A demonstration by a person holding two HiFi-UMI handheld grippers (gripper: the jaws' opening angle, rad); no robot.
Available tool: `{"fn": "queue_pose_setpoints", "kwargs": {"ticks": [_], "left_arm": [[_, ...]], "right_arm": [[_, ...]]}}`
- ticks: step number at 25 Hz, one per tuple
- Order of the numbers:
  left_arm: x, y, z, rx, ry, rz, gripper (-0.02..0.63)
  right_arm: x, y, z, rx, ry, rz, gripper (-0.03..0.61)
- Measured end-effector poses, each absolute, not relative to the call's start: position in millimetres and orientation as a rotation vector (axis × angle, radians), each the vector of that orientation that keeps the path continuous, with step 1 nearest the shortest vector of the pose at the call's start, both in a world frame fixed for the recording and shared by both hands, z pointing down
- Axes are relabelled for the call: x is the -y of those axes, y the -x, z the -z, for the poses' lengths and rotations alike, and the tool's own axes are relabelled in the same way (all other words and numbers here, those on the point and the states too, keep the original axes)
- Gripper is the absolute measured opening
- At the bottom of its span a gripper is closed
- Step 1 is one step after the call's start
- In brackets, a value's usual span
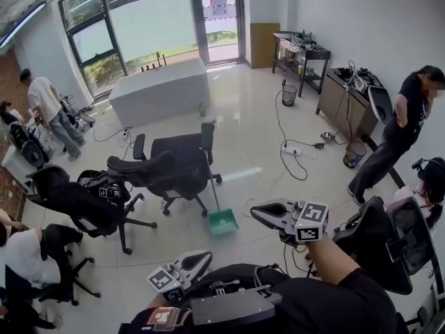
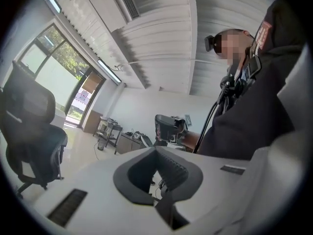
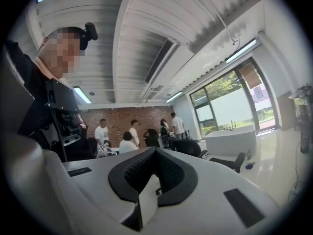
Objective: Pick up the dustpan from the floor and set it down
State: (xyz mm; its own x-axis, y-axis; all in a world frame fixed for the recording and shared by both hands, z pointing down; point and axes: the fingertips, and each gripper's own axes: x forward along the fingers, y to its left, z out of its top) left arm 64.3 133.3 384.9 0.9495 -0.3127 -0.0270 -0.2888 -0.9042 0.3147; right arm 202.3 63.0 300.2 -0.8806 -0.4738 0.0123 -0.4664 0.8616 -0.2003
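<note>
step: reach dustpan (image 1: pixel 222 223) | it lies on the floor (image 1: pixel 250 117) by the black chair (image 1: pixel 177 165), well apart from me | left gripper (image 1: pixel 204 258), right gripper (image 1: pixel 257 213): jaws closed, empty | I open one first; approach the handle low

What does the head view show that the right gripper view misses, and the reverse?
Only the head view shows the green dustpan, lying on the floor beside a black chair, and the right gripper from outside. Only the right gripper view shows a brick wall, people before it, the ceiling, and the jaws together with nothing between them. Both show the white counter by the windows.
</note>
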Motion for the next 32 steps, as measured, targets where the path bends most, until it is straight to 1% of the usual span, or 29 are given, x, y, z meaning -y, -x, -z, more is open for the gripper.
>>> {"fn": "queue_pose_setpoints", "kwargs": {"ticks": [2,5,9,12,15,19,23,28,32], "left_arm": [[-164.7,-80.8,-379.7,0.509,-2.755,0.105,0.009],[-218.2,-76.9,-377.4,0.637,-2.715,0.118,0.009],[-304.6,-44.4,-395.3,0.715,-2.746,0.142,0.009],[-377.5,18.0,-410.4,0.716,-2.794,0.153,0.009],[-450.0,86.4,-408.0,0.722,-2.783,0.184,0.009],[-543.3,159.7,-409.6,0.754,-2.743,0.210,0.009],[-603.6,216.0,-414.7,0.779,-2.712,0.250,0.009],[-653.9,230.3,-410.0,0.749,-2.728,0.265,0.009],[-689.4,207.6,-406.8,0.713,-2.743,0.244,0.009]], "right_arm": [[-96.3,-219.6,-304.5,-3.066,0.683,0.300,0.014],[-149.8,-227.2,-314.5,-3.072,0.586,0.342,0.014],[-234.6,-186.8,-329.4,-3.067,0.500,0.296,0.014],[-314.1,-122.9,-339.6,-3.095,0.462,0.234,0.014],[-385.7,-62.5,-331.9,-3.104,0.481,0.252,0.014],[-472.0,-6.0,-328.3,-3.067,0.510,0.345,0.014],[-530.5,44.0,-329.0,-3.065,0.535,0.394,0.014],[-582.5,67.7,-316.4,-3.100,0.545,0.372,0.014],[-618.7,53.5,-314.3,-3.095,0.556,0.364,0.014]]}}
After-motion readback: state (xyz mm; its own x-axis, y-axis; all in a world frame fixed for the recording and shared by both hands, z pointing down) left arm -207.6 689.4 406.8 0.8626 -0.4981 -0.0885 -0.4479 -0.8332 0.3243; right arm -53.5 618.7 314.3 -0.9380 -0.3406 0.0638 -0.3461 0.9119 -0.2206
